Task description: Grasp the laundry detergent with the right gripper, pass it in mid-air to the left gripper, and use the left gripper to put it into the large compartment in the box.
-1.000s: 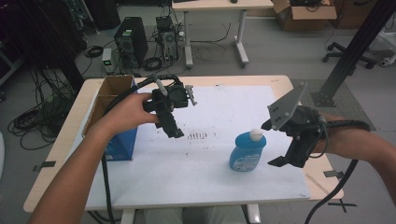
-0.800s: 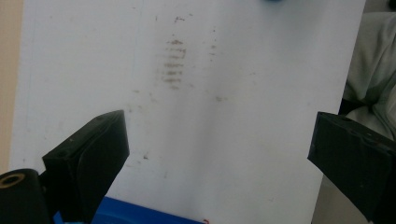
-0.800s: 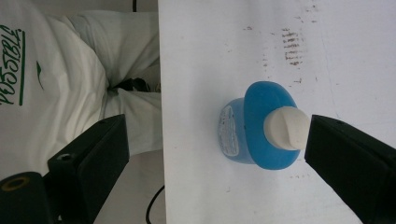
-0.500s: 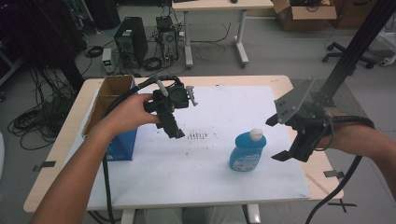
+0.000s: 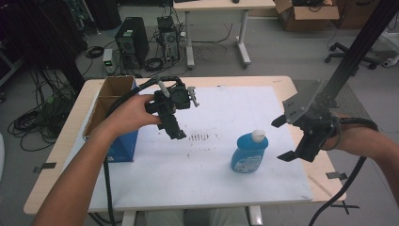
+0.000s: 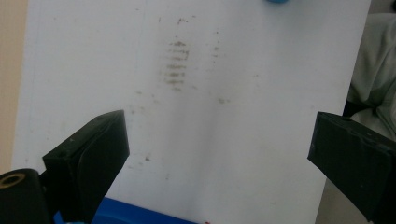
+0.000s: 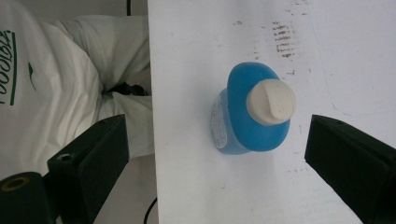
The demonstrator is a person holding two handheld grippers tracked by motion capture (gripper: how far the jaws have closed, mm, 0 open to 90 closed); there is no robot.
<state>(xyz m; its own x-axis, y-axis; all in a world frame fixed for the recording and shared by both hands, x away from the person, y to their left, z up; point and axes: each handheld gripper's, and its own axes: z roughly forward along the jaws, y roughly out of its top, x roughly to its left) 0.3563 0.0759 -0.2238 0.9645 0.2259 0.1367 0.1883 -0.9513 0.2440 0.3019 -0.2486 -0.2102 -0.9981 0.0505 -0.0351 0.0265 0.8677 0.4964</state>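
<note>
A blue bottle (image 5: 248, 155) with a white cap (image 5: 258, 135) stands upright on the white sheet (image 5: 207, 179), right of the middle. My right gripper (image 5: 282, 139) hovers just right of it, open, its jaws spread and apart from the bottle. In the right gripper view the bottle (image 7: 247, 121) sits between and beyond the right gripper's (image 7: 217, 140) wide jaws. My left gripper (image 5: 175, 131) is held above the sheet's left part, pointing down. Its jaws stand wide in the left gripper view, the left gripper (image 6: 219, 140) open over bare sheet.
A cardboard box (image 5: 113, 94) with a blue side stands at the table's left edge, close beside my left hand. Dark smudge marks (image 5: 200, 137) lie mid-sheet. A black slanted pole (image 5: 357, 52) rises behind my right gripper. The person's white shirt (image 7: 56, 84) borders the table's near edge.
My right gripper has drifted a little to the right and up, away from the bottle. The bottle and my left gripper have stayed in place.
</note>
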